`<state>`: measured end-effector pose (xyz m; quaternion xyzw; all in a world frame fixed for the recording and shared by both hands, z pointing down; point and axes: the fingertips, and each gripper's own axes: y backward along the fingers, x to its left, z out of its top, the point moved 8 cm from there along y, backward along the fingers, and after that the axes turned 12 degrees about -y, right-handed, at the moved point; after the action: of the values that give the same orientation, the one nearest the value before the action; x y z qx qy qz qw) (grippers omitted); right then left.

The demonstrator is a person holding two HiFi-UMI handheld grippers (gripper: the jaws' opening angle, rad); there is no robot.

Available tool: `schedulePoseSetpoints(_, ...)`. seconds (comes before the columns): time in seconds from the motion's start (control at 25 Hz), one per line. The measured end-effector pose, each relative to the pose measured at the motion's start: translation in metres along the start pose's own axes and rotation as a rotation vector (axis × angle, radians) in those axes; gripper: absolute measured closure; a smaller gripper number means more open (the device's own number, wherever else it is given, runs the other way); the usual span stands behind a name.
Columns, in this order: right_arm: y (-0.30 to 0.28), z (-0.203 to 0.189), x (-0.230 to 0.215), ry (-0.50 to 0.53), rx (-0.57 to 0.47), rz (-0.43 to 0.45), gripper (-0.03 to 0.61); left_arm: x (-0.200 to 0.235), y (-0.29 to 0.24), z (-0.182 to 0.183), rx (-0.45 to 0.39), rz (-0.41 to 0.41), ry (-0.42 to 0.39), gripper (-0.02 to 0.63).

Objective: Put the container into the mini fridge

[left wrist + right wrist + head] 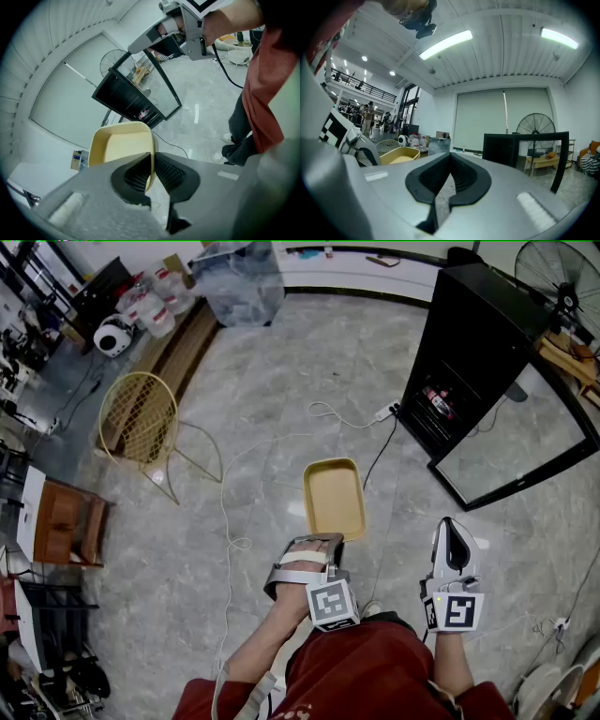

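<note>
The wire chair stands on the floor at the left, well apart from the work and with no part in it. Next comes the left gripper, which is clamped on the near rim of the container. In the left gripper view the container wall runs between the ribbed pads, and both press on it. Holding one short edge leaves the far end free, presumably so that this end enters the mini fridge first. The container is a shallow yellow tray, carried mouth up above the floor in front of the person. Its interior is bare; nothing lies in it. To its right, the right gripper has its jaws closed together on nothing. It is probably kept free to steady the door or the tray. The mini fridge stands on the floor at the upper right with its glass door swung open, so the opening is clear for loading. Red-labelled bottles sit on a shelf inside; the rest of the interior is too dark to read. The container is well apart from the fridge and not yet inside it.
</note>
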<state>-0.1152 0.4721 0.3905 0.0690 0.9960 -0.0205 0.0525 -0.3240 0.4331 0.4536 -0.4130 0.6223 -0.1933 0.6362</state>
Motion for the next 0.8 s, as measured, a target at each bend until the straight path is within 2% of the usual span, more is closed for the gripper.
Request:
schedulePoseSetpoints(0.2, 0.049, 0.008, -0.001, -0.011, -0.005, 0.019, 0.578, -0.031, 0.03, 0.031, -0.041, -0.01, 0.066, 0.577)
schedulePoseSetpoints(0.48, 0.113, 0.007, -0.021, -0.052, -0.035, 0.028, 0.578, -0.069, 0.067, 0.077, -0.005, -0.023, 0.016, 0.577)
schedulePoseSetpoints(0.8, 0.155, -0.002, -0.034, -0.102, -0.057, 0.027, 0.578, -0.099, 0.089, 0.102, 0.018, -0.019, 0.031, 0.577)
